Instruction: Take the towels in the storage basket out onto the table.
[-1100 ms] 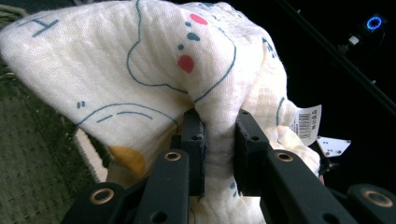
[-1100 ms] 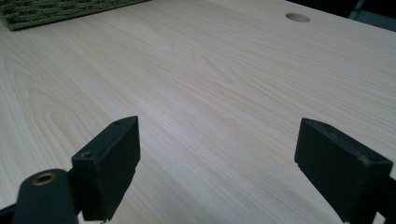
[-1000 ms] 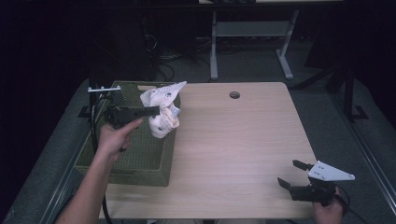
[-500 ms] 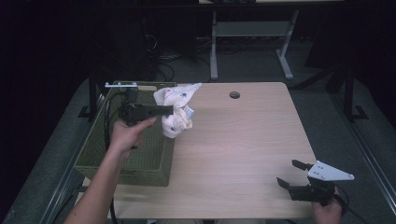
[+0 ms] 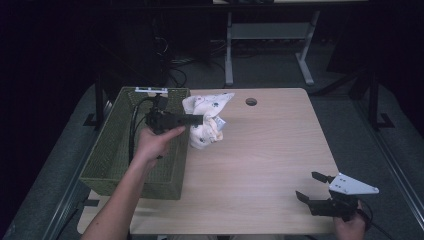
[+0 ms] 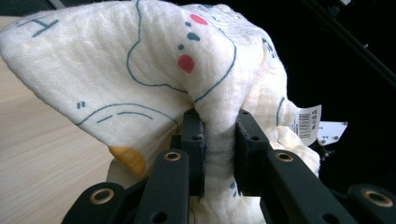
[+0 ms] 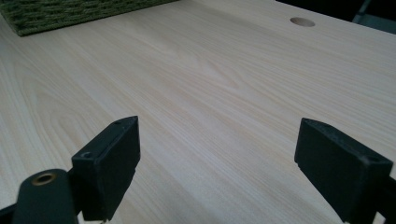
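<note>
The table (image 5: 260, 165) in front of me is pale wood, with a small round hole (image 5: 251, 101) near its far edge; the hole also shows at the far side in my right gripper view (image 7: 302, 21).

On the left part of the table sits my green woven basket (image 5: 112, 150), long and rectangular, running from the near left toward the far left. A corner of its weave appears at the far left of my right gripper view (image 7: 70, 11).

Just right of the basket's far end hangs the cloth (image 5: 205, 120), a cream piece printed with dark outlines, red dots and a yellow patch. I cannot tell whether its lower folds touch the table. A white tag (image 6: 309, 122) with a barcode dangles from its right side in my left gripper view.

My left hand (image 5: 152, 145) reaches over the basket and holds my left gripper (image 5: 197, 120), which points right. Its jaws are clenched on a fold of the cloth (image 6: 140, 70), the fabric pinched thin between the two black pads (image 6: 194, 149) and bulging above them.

My right gripper (image 5: 312, 187) rests low at the near right corner of the table, well apart from the cloth. Its jaws are spread wide with bare tabletop between them, grasping nothing.
</note>
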A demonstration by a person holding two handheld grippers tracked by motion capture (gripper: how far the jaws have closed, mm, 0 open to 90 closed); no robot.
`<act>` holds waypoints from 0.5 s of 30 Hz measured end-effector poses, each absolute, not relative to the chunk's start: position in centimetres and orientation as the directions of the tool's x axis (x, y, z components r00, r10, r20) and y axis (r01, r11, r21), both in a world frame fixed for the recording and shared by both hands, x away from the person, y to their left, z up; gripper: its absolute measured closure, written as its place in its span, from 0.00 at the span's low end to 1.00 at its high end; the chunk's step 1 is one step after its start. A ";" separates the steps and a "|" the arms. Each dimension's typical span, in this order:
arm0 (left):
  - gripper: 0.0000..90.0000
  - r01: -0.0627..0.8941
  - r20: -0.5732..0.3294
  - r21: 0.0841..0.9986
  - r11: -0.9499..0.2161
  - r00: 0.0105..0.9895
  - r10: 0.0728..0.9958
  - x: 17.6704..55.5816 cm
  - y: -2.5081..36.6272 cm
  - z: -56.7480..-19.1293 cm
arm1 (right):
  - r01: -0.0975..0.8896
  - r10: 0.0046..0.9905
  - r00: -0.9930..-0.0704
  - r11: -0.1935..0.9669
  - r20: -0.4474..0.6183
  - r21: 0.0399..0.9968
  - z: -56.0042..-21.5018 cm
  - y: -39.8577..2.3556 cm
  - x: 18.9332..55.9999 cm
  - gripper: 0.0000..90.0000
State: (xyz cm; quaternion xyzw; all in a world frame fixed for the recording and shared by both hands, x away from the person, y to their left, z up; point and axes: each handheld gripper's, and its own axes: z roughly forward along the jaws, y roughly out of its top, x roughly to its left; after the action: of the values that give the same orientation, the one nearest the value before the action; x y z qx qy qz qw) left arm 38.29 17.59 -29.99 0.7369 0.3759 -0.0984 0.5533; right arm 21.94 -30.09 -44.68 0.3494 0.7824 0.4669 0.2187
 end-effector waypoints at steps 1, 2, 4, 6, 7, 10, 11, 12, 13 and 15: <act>0.85 0.664 -0.561 0.740 -0.112 0.700 0.442 38.4 17.2 -30.1 | 0.342 0.751 -0.660 0.318 -0.015 0.884 -44.7 -30.1 21.9 0.16; 0.85 0.663 -0.560 0.740 -0.116 0.702 0.441 38.5 17.0 -30.2 | 0.342 0.753 -0.658 0.317 -0.015 0.884 -44.7 -30.1 21.9 0.16; 0.85 0.667 -0.563 0.736 -0.119 0.699 0.441 38.7 16.5 -30.4 | 0.344 0.754 -0.657 0.315 -0.013 0.885 -44.6 -30.2 21.9 0.16; 0.85 0.669 -0.564 0.732 -0.128 0.700 0.439 38.8 16.0 -30.7 | 0.344 0.755 -0.656 0.313 -0.012 0.885 -44.6 -30.1 21.9 0.16; 0.85 0.671 -0.563 0.730 -0.132 0.699 0.440 38.9 15.6 -30.9 | 0.345 0.755 -0.656 0.312 -0.010 0.885 -44.6 -30.1 21.9 0.16; 0.85 0.673 -0.561 0.725 -0.146 0.700 0.442 39.1 15.0 -31.2 | 0.349 0.758 -0.653 0.305 -0.004 0.886 -44.6 -30.2 21.8 0.16; 0.85 0.673 -0.560 0.725 -0.145 0.699 0.444 39.1 14.8 -31.3 | 0.350 0.758 -0.653 0.305 -0.003 0.886 -44.6 -30.2 21.8 0.16; 0.85 0.673 -0.563 0.727 -0.139 0.699 0.440 39.1 14.6 -31.4 | 0.348 0.758 -0.652 0.305 -0.004 0.887 -44.6 -30.2 21.8 0.16; 0.85 0.673 -0.565 0.727 -0.139 0.701 0.435 39.2 14.4 -31.5 | 0.346 0.756 -0.654 0.308 -0.008 0.886 -44.7 -30.3 21.9 0.16; 0.85 0.668 -0.555 0.728 -0.154 0.707 0.439 39.2 13.9 -31.6 | 0.347 0.756 -0.655 0.304 -0.003 0.887 -44.7 -30.3 21.9 0.16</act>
State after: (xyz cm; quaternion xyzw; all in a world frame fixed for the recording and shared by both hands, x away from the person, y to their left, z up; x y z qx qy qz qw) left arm 39.23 13.88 -31.62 0.7522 0.3678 -0.1069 0.5362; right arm 21.87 -30.31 -44.68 0.3545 0.7779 0.4713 0.2170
